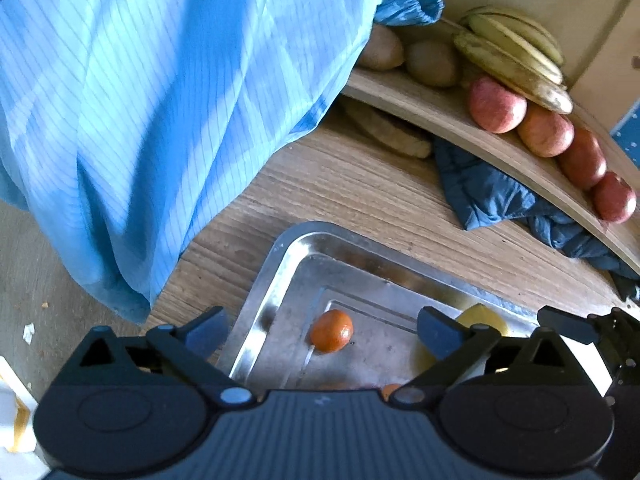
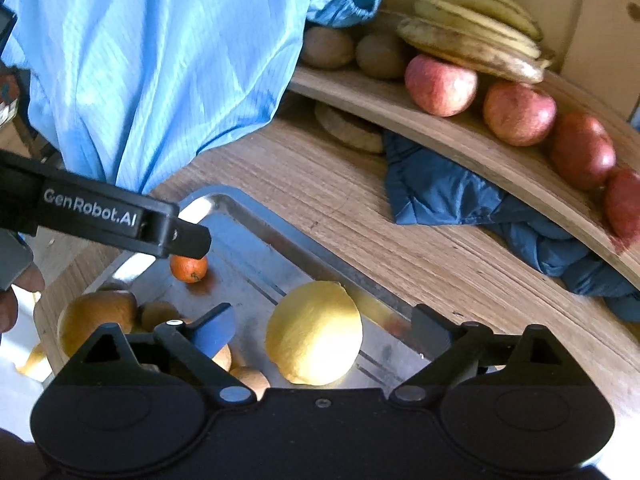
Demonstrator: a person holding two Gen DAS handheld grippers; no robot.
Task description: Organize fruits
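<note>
My left gripper (image 1: 322,334) stands wide open with nothing between its dark blue pads; a small orange mandarin (image 1: 331,330) lies in the gap below them, on the floor of the shallow stainless-steel tray (image 1: 276,264). I cannot tell whether either pad touches it. My right gripper (image 2: 320,326) is likewise spread wide and empty, with a large pale-yellow lemon (image 2: 314,334) lying between its fingers on the same tray. In the right wrist view, at nine o'clock from the lemon, several orange and tan fruits (image 2: 100,316) are crowded in the tray's near corner, partly hidden behind the gripper body. The tray sits on a wood-grain tabletop (image 2: 340,184). At one o'clock a curved wooden shelf (image 2: 460,136) carries four red apples (image 2: 440,84) in a row, a bunch of spotted yellow bananas (image 2: 476,28) behind them and two brown kiwis (image 2: 380,56) to their left. A crumpled dark blue cloth (image 2: 448,188) lies under the shelf. At eleven o'clock hangs a light blue striped garment (image 2: 160,60).
</note>
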